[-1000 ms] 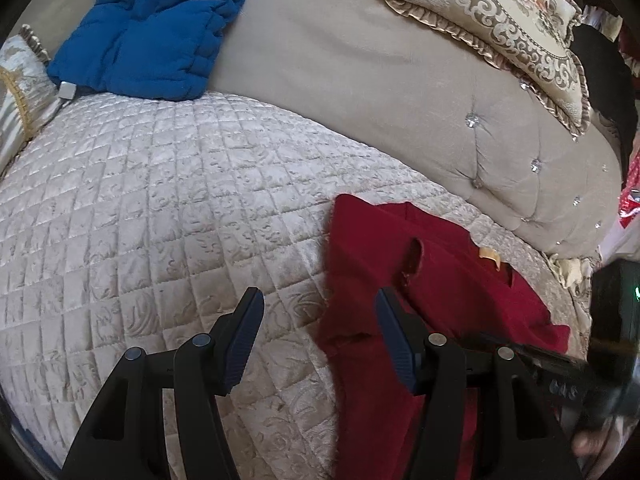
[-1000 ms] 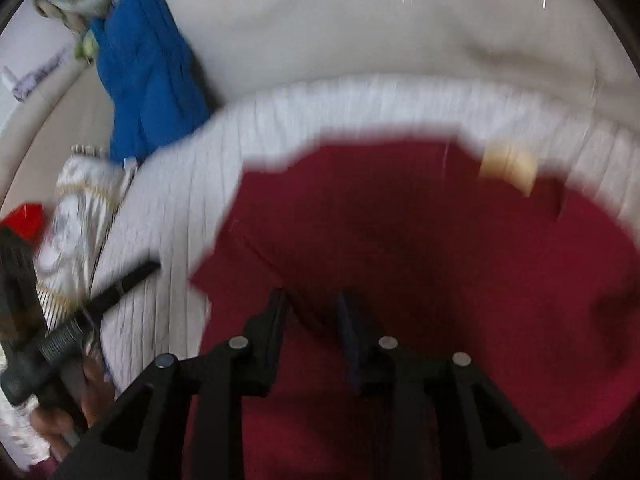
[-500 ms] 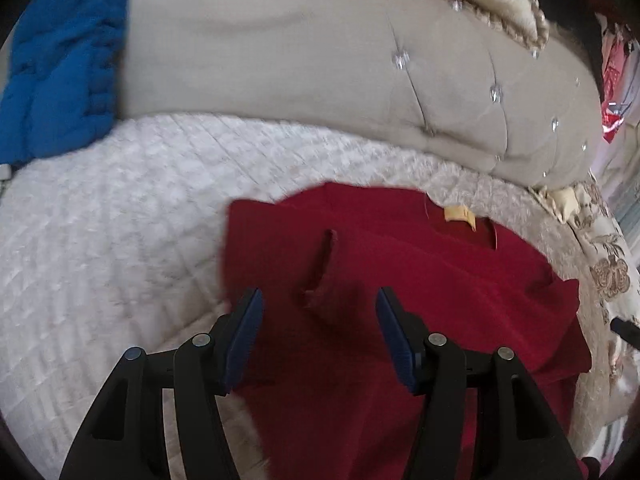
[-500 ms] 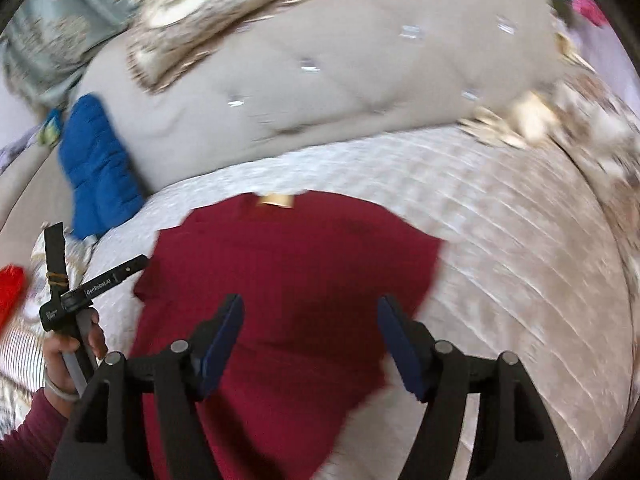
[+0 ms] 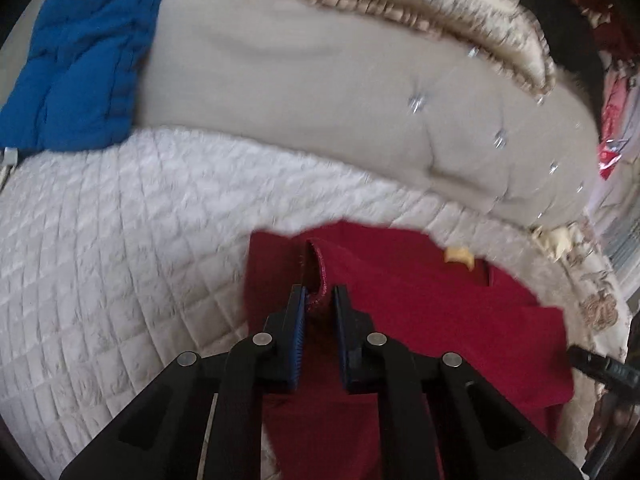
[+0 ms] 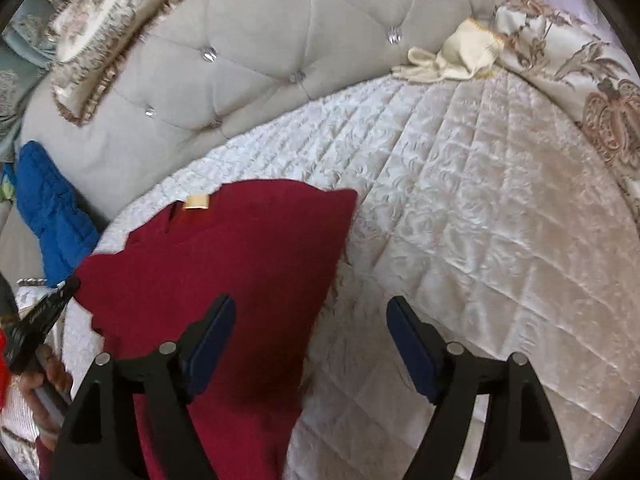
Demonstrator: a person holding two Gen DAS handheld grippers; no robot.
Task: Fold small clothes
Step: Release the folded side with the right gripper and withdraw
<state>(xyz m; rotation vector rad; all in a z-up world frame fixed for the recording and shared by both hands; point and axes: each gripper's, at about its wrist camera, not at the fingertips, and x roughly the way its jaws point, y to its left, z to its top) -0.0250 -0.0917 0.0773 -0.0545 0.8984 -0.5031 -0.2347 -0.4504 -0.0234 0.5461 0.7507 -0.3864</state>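
Red shirt [image 5: 420, 312] lying partly folded on bed [image 5: 100, 260]; left gripper [image 5: 318, 300] fingers pinching sleeve hem [image 5: 318, 276], right gripper [image 6: 310, 336] fingers gaping empty; remaining folds pending.

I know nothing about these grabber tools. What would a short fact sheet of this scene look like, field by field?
setting: quilted bedspread on a bed with a tufted headboard
garment: red top lying on the bedspread, yellow neck label showing
left gripper: just closed, fingers pinching a raised fold of the red top
right gripper: just opened, nothing held, over the top's right edge
other items: blue quilted item, frilled pillow
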